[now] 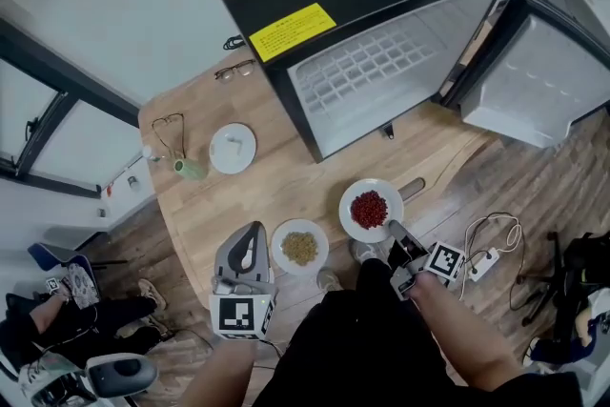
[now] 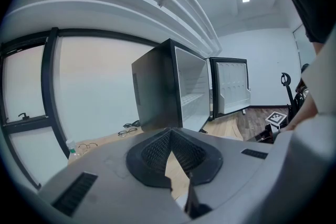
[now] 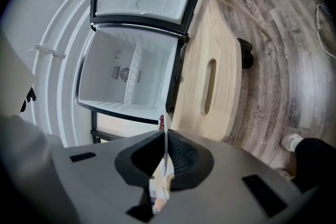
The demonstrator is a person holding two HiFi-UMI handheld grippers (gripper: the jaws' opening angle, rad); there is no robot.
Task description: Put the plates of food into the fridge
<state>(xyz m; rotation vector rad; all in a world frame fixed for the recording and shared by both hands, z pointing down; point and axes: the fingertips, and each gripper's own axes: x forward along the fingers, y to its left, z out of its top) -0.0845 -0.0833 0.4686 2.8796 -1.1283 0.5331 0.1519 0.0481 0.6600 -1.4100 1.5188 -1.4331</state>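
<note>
A white plate of red food (image 1: 369, 210) is near the table's front edge, before the open black fridge (image 1: 381, 71). My right gripper (image 1: 393, 230) is shut on its near rim. In the right gripper view that rim (image 3: 166, 150) runs as a thin white line between the pads, red food (image 3: 161, 122) showing past the tips, and the fridge's white inside (image 3: 131, 71) lies ahead. A second plate with tan food (image 1: 299, 247) rests to the left. Beside it my left gripper (image 1: 250, 235) has its tips together, nothing held; in its own view the left gripper (image 2: 170, 134) faces the fridge (image 2: 181, 92).
An empty white plate (image 1: 233, 148), a small green bottle (image 1: 188, 169) and two pairs of glasses (image 1: 234, 70) lie at the table's far left. The fridge door (image 1: 543, 81) stands swung out right. Cables and a power strip (image 1: 486, 257) lie on the floor. A person (image 1: 76, 315) sits lower left.
</note>
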